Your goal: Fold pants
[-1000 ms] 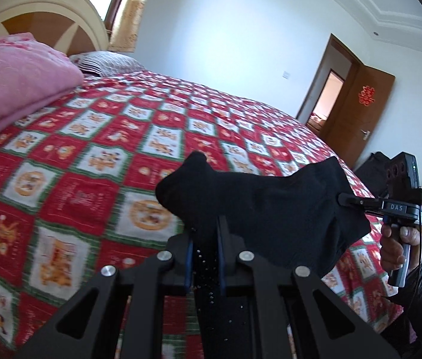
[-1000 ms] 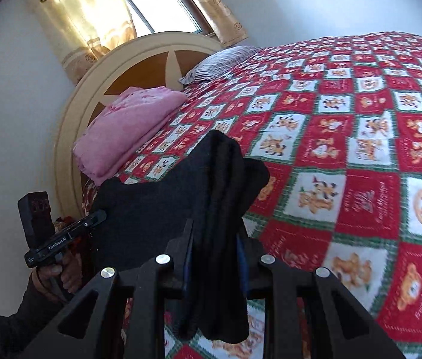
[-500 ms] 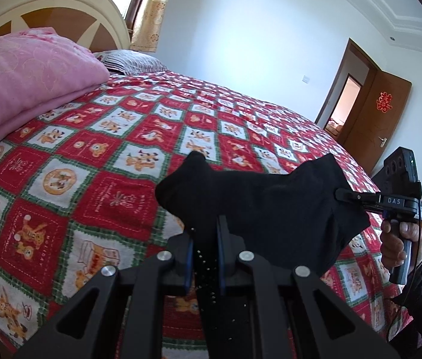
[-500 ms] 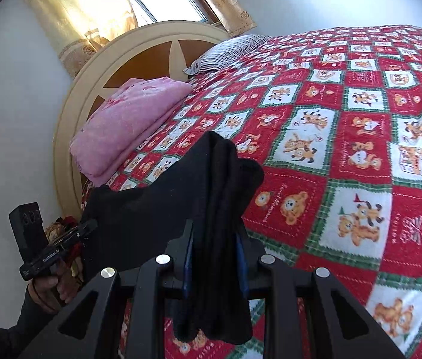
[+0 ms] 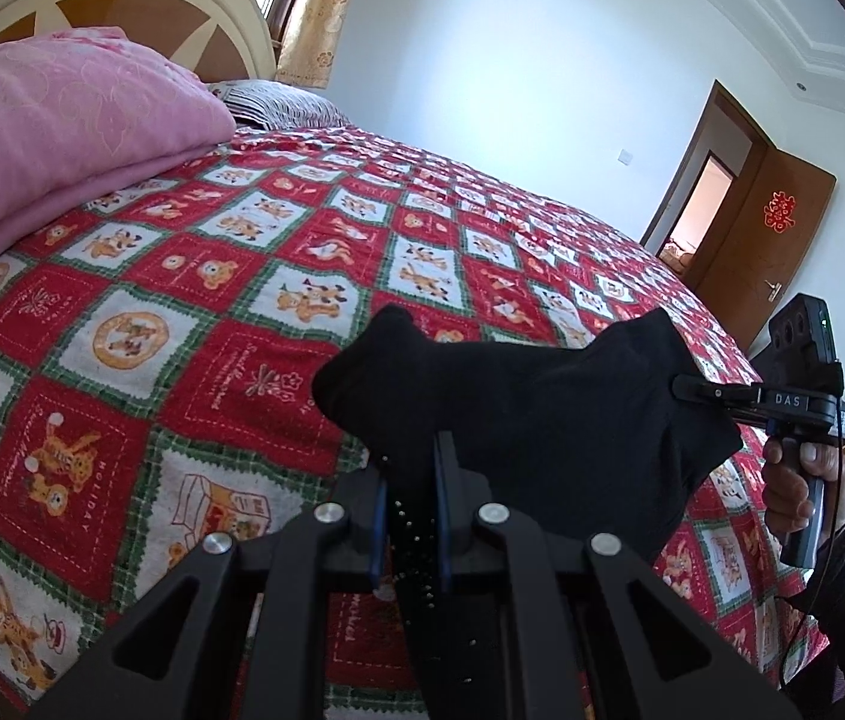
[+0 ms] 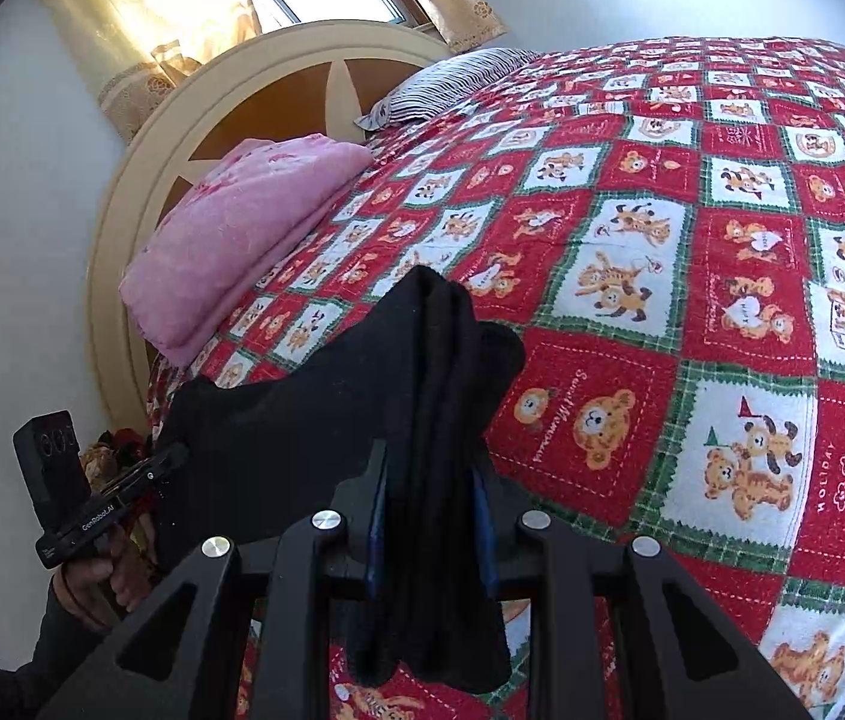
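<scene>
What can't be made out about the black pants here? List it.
- Lower part of the black pants: left wrist view, hidden behind the left gripper and cut by the bottom edge.
- Layer count in the right gripper: right wrist view, dark folds merge.
- Whether the pants touch the bedspread: both views, the cloth blocks it.

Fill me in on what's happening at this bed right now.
A person is folding black pants with a handheld claw in each hand. The left claw is shut on one end of the pants, the right claw is shut on a thicker bunch at the other end. The fabric hangs stretched between them above the red bear-print bedspread, not yet laid down. A folded pink blanket lies near the headboard.
</scene>
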`<state>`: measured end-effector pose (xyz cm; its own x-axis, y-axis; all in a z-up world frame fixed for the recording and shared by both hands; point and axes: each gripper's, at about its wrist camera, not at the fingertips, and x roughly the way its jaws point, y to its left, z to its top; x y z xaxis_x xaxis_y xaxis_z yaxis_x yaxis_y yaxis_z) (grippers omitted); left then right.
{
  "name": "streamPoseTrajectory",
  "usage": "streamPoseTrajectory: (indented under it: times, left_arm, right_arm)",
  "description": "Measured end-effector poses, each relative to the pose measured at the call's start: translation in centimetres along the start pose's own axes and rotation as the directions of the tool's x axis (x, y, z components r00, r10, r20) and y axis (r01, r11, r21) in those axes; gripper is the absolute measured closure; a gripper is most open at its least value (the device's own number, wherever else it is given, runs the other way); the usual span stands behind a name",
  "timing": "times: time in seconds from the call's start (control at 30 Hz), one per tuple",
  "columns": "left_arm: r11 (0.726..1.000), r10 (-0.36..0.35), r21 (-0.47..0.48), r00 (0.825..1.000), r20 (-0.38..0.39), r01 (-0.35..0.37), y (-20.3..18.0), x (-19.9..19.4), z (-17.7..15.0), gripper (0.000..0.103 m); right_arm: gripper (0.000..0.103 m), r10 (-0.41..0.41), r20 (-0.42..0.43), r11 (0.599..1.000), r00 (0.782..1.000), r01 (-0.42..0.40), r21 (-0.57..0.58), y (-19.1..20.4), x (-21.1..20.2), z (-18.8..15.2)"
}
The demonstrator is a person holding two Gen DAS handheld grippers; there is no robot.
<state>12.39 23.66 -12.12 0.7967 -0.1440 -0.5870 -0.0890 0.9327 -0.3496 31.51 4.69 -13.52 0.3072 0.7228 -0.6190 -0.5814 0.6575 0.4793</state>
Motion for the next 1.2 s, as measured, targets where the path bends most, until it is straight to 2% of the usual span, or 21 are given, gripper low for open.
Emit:
streamPoseTrajectory:
  times: [0.3,0.4,0.47,0.57,0.67,0.8,0.87,1.0,1.2]
  left_arm:
    - [1.000,0.020,0.003,1.000,-0.022,-0.020,0.4,0.8,-0.5,0.088]
    - [0.999,0.050,0.018,0.998,-0.036,-0.049,0.5,1.4,-0.8,0.081]
    - [0.997,0.079,0.008,0.996,-0.046,-0.078,0.8,1.9,-1.1,0.068]
    - [0.992,0.126,0.012,0.991,-0.054,-0.126,1.1,2.2,-1.6,0.056]
    - [0.987,0.159,0.017,0.986,-0.050,-0.158,1.2,2.1,-1.9,0.046]
    - [0.983,0.183,0.026,0.982,-0.054,-0.182,1.3,1.8,-2.1,0.040]
    - [0.980,0.199,0.027,0.978,-0.055,-0.198,1.4,1.6,-2.3,0.035]
    - [0.975,0.222,0.046,0.973,-0.062,-0.219,1.3,1.3,-2.6,0.032]
    - [0.964,0.263,0.066,0.963,-0.057,-0.259,1.0,-0.2,-2.8,0.032]
  right_arm:
    - [0.078,-0.027,-0.014,1.000,1.000,0.027,0.003,-0.4,0.6,-0.2]
    - [0.078,-0.051,-0.026,0.999,0.998,0.051,-0.007,-0.6,1.1,-0.3]
    - [0.076,-0.075,-0.035,0.997,0.997,0.075,-0.016,-0.7,1.4,-0.4]
    - [0.073,-0.113,-0.047,0.993,0.993,0.111,-0.031,-0.9,2.0,-0.5]
    - [0.063,-0.164,-0.053,0.986,0.985,0.162,-0.046,-1.3,2.4,-0.7]
    - [0.048,-0.207,-0.038,0.978,0.978,0.206,-0.042,-2.0,2.0,-0.9]
    - [0.047,-0.212,-0.030,0.977,0.977,0.211,-0.028,-2.5,1.7,-0.9]
    - [0.044,-0.215,-0.014,0.977,0.977,0.215,0.005,-3.1,0.8,-1.1]
    - [0.042,-0.242,0.007,0.970,0.970,0.241,0.029,-3.4,-0.9,-1.6]
